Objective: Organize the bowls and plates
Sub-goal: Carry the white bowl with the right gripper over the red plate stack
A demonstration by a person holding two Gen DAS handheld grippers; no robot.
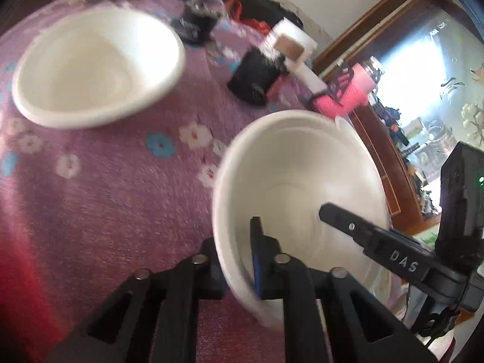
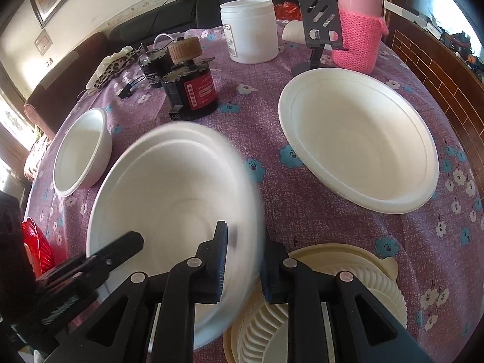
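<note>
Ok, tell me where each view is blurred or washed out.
Left wrist view: motion blur nearly everywhere, worst on the far white bowl and the held white bowl; the window is blown out. Right wrist view: mostly sharp, only the near white bowl smears along its right rim; strong fisheye bending in both.

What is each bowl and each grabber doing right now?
Held bowl: empty, tilted, rim between both grippers' jaws.
Left gripper: shut on the held bowl's rim.
Right gripper: astride the same rim, seemingly not pressing.
Wide bowl: upright, empty, on the cloth.
Small bowl: upright, empty, on the cloth.
Ribbed plates: stacked, partly behind the held bowl.
Pink flask: upright, cap on.
</note>
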